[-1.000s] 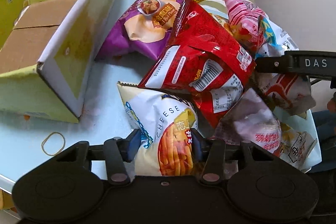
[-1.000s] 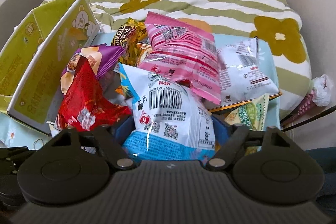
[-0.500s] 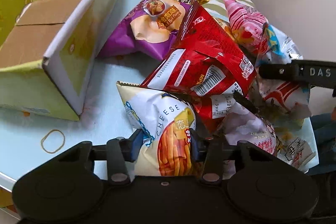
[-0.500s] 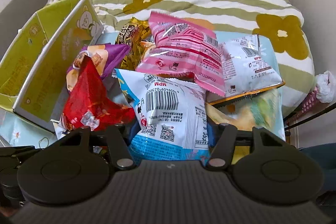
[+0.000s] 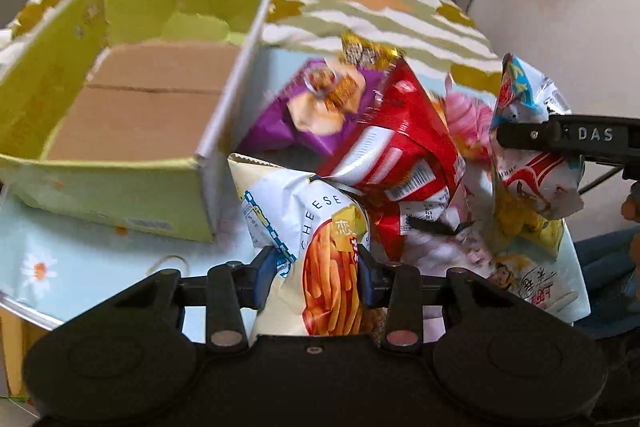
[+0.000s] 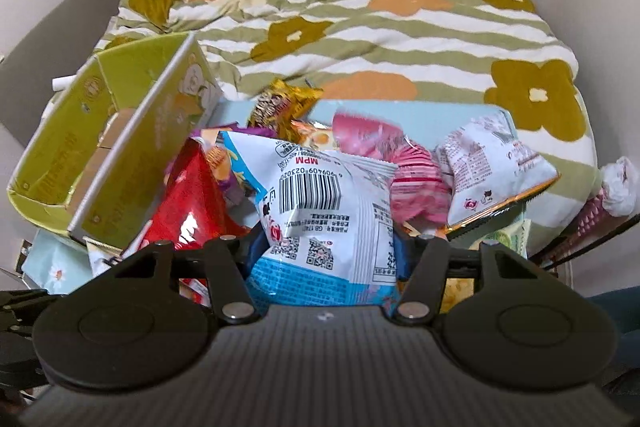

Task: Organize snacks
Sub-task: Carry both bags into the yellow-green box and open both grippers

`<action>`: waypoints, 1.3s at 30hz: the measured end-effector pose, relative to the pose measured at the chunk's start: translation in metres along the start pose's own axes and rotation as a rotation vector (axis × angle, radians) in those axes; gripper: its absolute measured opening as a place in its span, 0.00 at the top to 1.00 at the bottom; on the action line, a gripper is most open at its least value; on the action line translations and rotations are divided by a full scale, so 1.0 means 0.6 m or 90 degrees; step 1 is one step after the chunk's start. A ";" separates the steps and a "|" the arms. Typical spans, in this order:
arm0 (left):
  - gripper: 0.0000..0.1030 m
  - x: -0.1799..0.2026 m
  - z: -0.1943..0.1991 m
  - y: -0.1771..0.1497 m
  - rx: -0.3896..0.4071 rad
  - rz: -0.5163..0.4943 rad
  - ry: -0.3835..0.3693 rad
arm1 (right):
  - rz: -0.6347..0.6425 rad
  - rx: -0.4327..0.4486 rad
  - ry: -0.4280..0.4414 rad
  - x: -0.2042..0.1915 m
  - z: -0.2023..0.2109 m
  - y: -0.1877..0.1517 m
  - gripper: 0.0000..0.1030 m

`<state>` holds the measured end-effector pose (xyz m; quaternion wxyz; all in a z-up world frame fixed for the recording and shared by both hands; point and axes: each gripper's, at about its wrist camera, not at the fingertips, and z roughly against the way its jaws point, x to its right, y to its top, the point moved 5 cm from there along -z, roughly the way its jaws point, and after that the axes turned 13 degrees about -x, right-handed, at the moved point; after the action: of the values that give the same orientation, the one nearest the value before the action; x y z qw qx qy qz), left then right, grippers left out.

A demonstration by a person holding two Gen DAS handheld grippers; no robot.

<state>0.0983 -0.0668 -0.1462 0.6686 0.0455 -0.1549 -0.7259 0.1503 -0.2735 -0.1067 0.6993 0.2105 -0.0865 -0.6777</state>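
Note:
My left gripper (image 5: 318, 273) is shut on a white cheese snack bag (image 5: 316, 227) and holds it lifted off the table. My right gripper (image 6: 326, 259) is shut on a white and blue snack bag (image 6: 324, 211), also seen hanging in the left wrist view (image 5: 528, 155). An open green cardboard box (image 5: 132, 107) stands to the left, its brown floor bare; it also shows in the right wrist view (image 6: 116, 151). A pile of snack bags lies between: a red bag (image 5: 400, 143), a purple bag (image 5: 304, 111), a pink bag (image 6: 404, 171) and a white bag (image 6: 492, 167).
The snacks rest on a light blue table (image 5: 80, 259) with a rubber band (image 5: 166, 261) near its front edge. A striped flowered blanket (image 6: 360, 27) lies behind the table. A gold packet (image 6: 280, 103) sits at the back of the pile.
Both grippers have risen with their bags. The cheese bag has lifted and crumpled. The blue and white bag has come up off the pile. The box interior now shows more fully.

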 end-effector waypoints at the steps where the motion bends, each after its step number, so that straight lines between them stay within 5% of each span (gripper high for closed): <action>1: 0.57 -0.002 0.012 -0.002 0.010 0.004 0.005 | 0.003 0.002 0.003 -0.004 0.003 0.002 0.30; 10: 0.57 -0.026 0.103 0.036 0.103 0.003 0.009 | 0.037 0.047 0.033 -0.066 0.040 0.044 0.30; 21: 0.56 -0.140 0.167 0.177 0.177 -0.036 0.016 | 0.027 0.102 0.042 -0.206 0.050 0.156 0.30; 29: 0.56 -0.264 0.159 0.288 0.178 -0.049 0.031 | 0.003 0.113 0.044 -0.332 0.017 0.238 0.30; 39: 0.56 -0.348 0.034 0.387 0.102 -0.094 0.011 | -0.063 0.059 0.033 -0.411 -0.103 0.289 0.29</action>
<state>0.3359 0.1288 -0.0900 0.6087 0.1165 -0.2026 -0.7582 0.3172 -0.0210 -0.0500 0.6563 0.2640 -0.0894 -0.7011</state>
